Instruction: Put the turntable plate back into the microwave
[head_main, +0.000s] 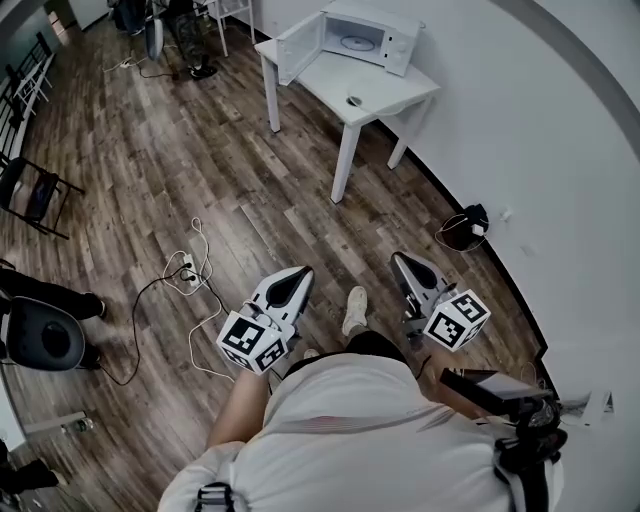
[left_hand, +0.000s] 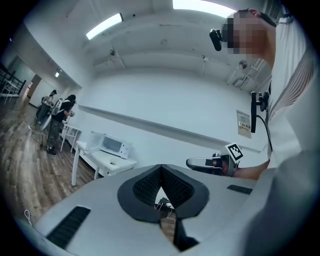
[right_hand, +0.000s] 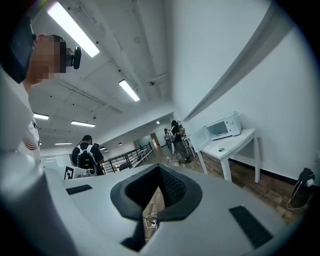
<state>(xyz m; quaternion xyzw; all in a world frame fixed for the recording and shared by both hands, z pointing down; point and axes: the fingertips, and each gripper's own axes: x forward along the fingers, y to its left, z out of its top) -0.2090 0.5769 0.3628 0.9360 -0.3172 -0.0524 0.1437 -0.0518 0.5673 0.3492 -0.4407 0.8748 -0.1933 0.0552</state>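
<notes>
Well ahead of both tongs, a white microwave (head_main: 372, 35) stands door-open on a white table (head_main: 385, 85), with the round glass turntable plate (head_main: 357, 43) apparently already inside. Likely finished or unstarted; next, walk over and check. Left tongs (head_main: 298, 275): jaws together, empty. Right tongs (head_main: 402, 260): pinched closed on nothing.
</notes>
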